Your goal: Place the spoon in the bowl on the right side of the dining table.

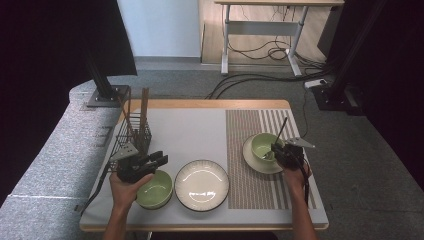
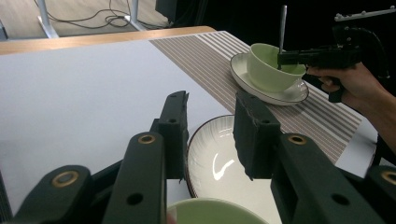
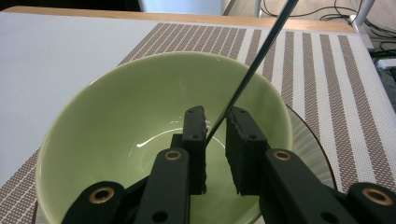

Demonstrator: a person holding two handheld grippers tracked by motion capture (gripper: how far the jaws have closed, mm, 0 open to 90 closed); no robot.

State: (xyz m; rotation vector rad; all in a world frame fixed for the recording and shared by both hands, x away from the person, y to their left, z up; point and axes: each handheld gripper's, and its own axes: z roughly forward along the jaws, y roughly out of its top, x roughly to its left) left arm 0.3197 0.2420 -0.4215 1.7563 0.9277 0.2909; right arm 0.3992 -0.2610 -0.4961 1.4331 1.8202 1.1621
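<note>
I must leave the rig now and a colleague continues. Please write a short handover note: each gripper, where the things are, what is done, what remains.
Right gripper: jaws around a thin metal utensil handle, low inside the green bowl that sits on a white plate on the striped mat. Whether it is clamped, I cannot tell.
Left gripper: open, empty, above the second green bowl, beside the empty ribbed plate.
Wire rack with utensils stands at the table's left.
Done: utensil is in the right bowl.
Left: probably release it; left setting looks unfinished.
</note>
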